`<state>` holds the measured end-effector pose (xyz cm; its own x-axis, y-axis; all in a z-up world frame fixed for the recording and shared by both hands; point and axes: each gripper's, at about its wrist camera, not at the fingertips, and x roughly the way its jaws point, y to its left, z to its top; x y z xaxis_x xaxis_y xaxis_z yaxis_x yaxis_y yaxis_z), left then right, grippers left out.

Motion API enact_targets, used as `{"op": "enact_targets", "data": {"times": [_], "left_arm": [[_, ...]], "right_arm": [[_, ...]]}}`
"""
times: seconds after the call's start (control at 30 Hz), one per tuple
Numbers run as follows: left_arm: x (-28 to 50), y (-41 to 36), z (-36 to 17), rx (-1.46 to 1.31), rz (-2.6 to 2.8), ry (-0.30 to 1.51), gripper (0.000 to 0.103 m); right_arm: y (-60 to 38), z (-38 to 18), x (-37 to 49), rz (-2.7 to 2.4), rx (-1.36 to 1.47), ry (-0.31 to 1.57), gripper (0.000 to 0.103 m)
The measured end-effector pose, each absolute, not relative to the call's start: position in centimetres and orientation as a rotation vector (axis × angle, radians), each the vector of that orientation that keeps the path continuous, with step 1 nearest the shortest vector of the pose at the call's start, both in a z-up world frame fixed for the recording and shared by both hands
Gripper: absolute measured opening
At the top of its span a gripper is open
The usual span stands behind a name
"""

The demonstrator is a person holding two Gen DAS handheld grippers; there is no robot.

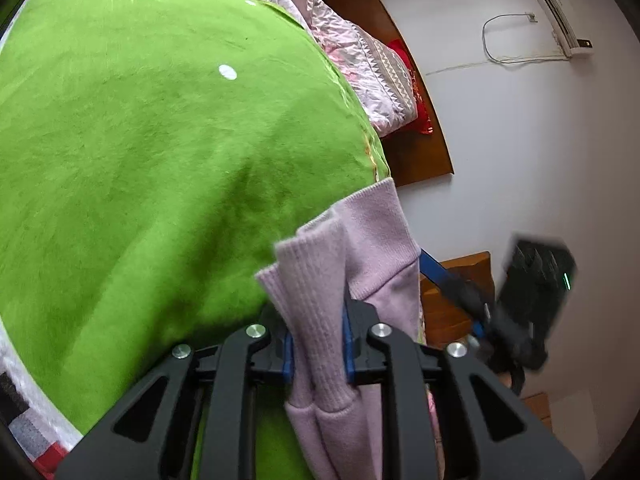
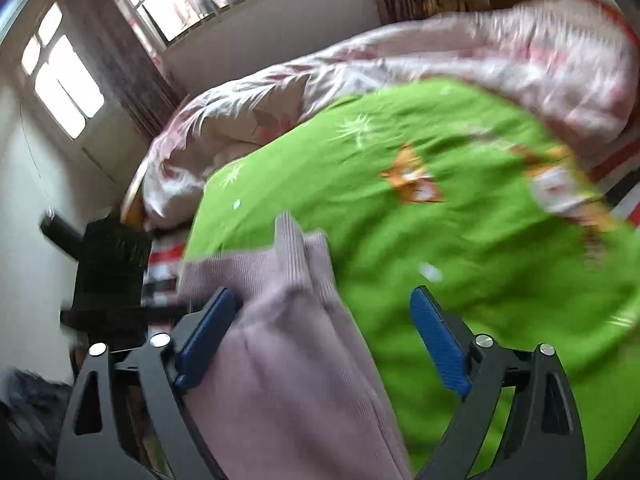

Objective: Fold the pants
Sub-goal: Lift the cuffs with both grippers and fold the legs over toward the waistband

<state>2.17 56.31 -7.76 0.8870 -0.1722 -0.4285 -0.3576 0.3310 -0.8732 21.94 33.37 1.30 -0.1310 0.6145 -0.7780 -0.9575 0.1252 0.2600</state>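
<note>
The pants [image 1: 352,256] are pale lilac knit with ribbed cuffs. My left gripper [image 1: 318,350] is shut on their ribbed cuff ends and holds them above a green fleece blanket [image 1: 160,160]. In the right wrist view, which is blurred, the pants [image 2: 296,352] hang over the left finger of my right gripper [image 2: 320,340], whose blue pads [image 2: 438,340] stand wide apart. The right gripper [image 1: 492,312] also shows in the left wrist view, to the right of the pants. The left gripper's body [image 2: 108,264] shows dark at the left of the right wrist view.
The green blanket [image 2: 460,240] with cartoon prints covers the bed. A pink floral quilt [image 2: 440,64] is bunched behind it. A wooden headboard [image 1: 400,92] and white wall lie to the right, with a wooden nightstand [image 1: 452,300] below. Windows [image 2: 64,92] are at the far left.
</note>
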Motion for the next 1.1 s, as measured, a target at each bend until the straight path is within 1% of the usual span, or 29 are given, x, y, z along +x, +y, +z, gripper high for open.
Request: {"op": "enact_targets", "data": {"times": [0.03,0.13,0.2,0.3,0.4,0.5,0.53,0.6,0.67,0.77,0.83,0.87,0.9,0.93,0.97,1.0,1.1], "left_arm": [[2.5,56.6,-7.9,-1.249,0.119,0.494,0.019],[2.5,56.8,-8.2,-1.248,0.098,0.494,0.021],[2.3,56.9,-8.4,-1.256,0.09,0.495,0.021],[2.6,57.1,-8.4,-1.271,0.082,0.497,0.021],[2.6,57.0,-7.9,-1.238,0.098,0.51,0.016],[2.7,56.1,-5.1,-1.124,0.145,0.516,0.013],[2.5,55.9,-4.0,-1.101,0.145,0.5,0.013],[2.2,55.1,-1.1,-1.053,0.144,0.468,0.013],[2.2,53.5,1.7,-0.968,0.156,0.453,0.013],[2.2,50.8,5.6,-0.853,0.157,0.437,0.013],[2.3,49.2,7.4,-0.791,0.161,0.427,0.013],[2.3,48.1,8.5,-0.754,0.157,0.42,0.013],[2.5,46.7,9.6,-0.72,0.149,0.415,0.013],[2.6,45.5,10.6,-0.693,0.143,0.41,0.013],[2.8,44.3,11.4,-0.671,0.138,0.409,0.013],[2.9,43.0,12.2,-0.644,0.13,0.408,0.013],[3.3,37.6,15.0,-0.519,0.096,0.411,0.013]], "right_arm": [[31.3,2.1,21.4,1.414,-0.507,0.902,0.083],[25.5,2.8,19.8,1.367,-0.559,0.891,0.082],[20.5,2.8,17.5,1.311,-0.64,0.851,0.082],[15.7,2.0,15.5,1.238,-0.663,0.878,0.082],[14.2,0.9,14.6,1.202,-0.658,0.905,0.082],[15.3,-1.3,13.7,1.172,-0.718,0.912,0.082],[16.1,-3.2,13.8,1.156,-0.751,0.969,0.087],[15.9,-3.8,14.4,1.164,-0.66,0.976,0.094],[15.7,-3.7,14.3,1.151,-0.655,0.964,0.09],[14.1,-2.4,13.3,1.149,-0.595,0.956,0.089],[13.3,-2.5,12.9,1.138,-0.598,0.952,0.09],[13.4,-3.6,12.5,1.114,-0.647,0.954,0.091],[13.4,-4.3,12.7,1.117,-0.651,0.955,0.097],[13.4,-4.2,12.8,1.135,-0.619,0.946,0.099],[13.1,-4.1,12.9,1.152,-0.602,0.931,0.099],[13.0,-3.8,12.9,1.142,-0.604,0.929,0.094],[10.0,-1.0,12.7,1.064,-0.504,0.913,0.094]]}}
